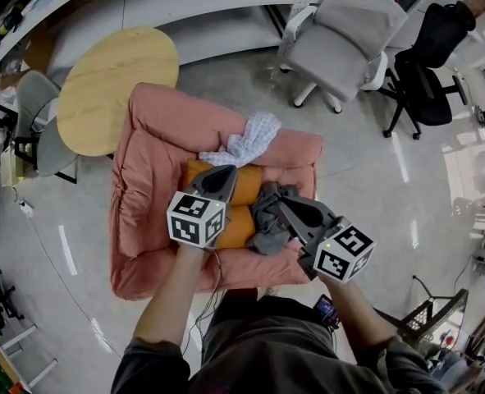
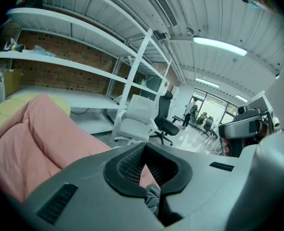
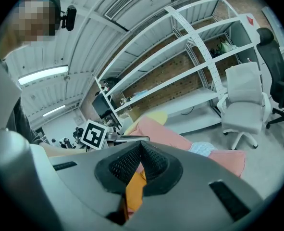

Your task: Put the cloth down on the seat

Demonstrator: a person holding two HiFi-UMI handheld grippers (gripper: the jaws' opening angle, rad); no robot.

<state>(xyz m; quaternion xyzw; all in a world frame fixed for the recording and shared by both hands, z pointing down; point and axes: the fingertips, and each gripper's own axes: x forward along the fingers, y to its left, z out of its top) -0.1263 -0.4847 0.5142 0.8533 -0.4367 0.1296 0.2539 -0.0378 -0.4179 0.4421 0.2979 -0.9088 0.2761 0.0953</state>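
Observation:
A crumpled grey cloth (image 1: 265, 220) is bunched over the pink armchair's seat (image 1: 148, 257), beside an orange cushion (image 1: 240, 189). My right gripper (image 1: 273, 195) reaches in from the lower right. Its jaws are shut, with the cloth gathered round their tips. In the right gripper view (image 3: 141, 150) only orange shows under the pads. My left gripper (image 1: 228, 173) hangs over the orange cushion with its jaws shut. In the left gripper view (image 2: 145, 150) a grey fold (image 2: 153, 196) shows in the slot below the pads. I cannot tell whether that fold is pinched.
A white-and-blue checked cloth (image 1: 246, 144) lies on the armchair's back edge. A round wooden table (image 1: 115, 84) stands behind on the left. A white office chair (image 1: 340, 35) and a black one (image 1: 427, 64) stand behind on the right. White shelving runs along the far wall.

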